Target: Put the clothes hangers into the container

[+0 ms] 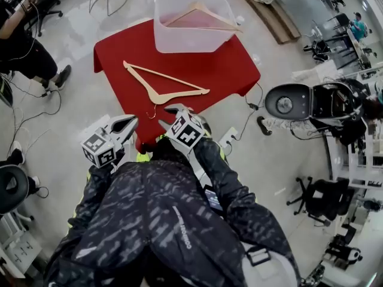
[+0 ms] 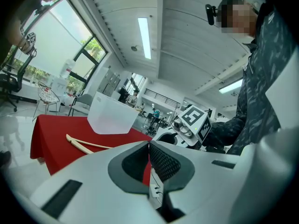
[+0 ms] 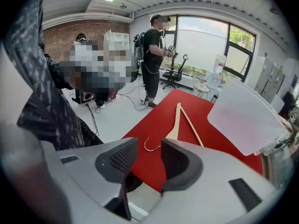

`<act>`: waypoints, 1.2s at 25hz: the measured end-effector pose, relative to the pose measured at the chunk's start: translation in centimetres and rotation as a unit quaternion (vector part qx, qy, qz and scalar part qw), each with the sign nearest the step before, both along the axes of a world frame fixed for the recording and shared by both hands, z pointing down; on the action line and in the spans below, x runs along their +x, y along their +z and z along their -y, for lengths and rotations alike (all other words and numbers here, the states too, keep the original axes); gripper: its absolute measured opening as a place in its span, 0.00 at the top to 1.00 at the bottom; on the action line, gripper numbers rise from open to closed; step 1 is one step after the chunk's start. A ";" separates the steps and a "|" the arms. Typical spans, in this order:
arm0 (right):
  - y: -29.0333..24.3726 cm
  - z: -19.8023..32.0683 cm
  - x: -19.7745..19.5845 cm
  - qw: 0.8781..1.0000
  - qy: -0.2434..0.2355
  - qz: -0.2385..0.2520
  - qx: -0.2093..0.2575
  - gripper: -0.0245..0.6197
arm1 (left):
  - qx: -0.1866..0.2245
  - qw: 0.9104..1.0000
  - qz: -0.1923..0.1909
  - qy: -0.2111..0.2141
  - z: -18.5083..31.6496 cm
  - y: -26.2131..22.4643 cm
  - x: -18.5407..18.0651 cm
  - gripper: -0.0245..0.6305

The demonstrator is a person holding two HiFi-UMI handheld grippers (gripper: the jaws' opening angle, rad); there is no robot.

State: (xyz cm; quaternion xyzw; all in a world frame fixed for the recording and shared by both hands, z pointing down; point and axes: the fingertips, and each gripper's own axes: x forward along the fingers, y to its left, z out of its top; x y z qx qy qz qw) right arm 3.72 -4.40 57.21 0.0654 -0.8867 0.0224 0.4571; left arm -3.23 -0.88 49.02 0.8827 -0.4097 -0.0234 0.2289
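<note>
Bearing hanger (image 1: pixel 157 95), red table (image 1: pixel 239 70); scooter (image 1: pixel 311 103) alongside.

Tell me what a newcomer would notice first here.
The bright red table stands out against the grey floor, with a wooden hanger lying on it. At its far edge sits a clear container already holding a second hanger. Nearest the camera, the right tool points at the lying hanger's hook with jaws apart and empty.

On the bench (image 1: pixel 239 70), the container (image 1: pixel 179 43) stands at the far edge with one hanger (image 1: pixel 218 18) inside it. A second hanger (image 1: pixel 160 96) lies on the bench before the container, nearer the person.
</note>
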 end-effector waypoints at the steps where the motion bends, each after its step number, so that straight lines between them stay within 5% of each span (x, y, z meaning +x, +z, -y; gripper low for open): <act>1: 0.4 0.1 0.0 1.000 -0.004 -0.007 0.001 0.73 | -0.001 1.000 -0.001 -0.003 0.1 0.1 -0.1 0.94; 17: 7.0 5.4 -0.3 0.993 -0.083 -0.087 -0.005 0.59 | -0.049 0.996 -0.022 -0.072 1.8 3.3 -2.0 0.94; 30: 12.0 8.7 -1.9 0.975 -0.173 -0.141 -0.003 0.56 | -0.083 0.986 -0.034 -0.140 2.7 5.4 -4.3 0.94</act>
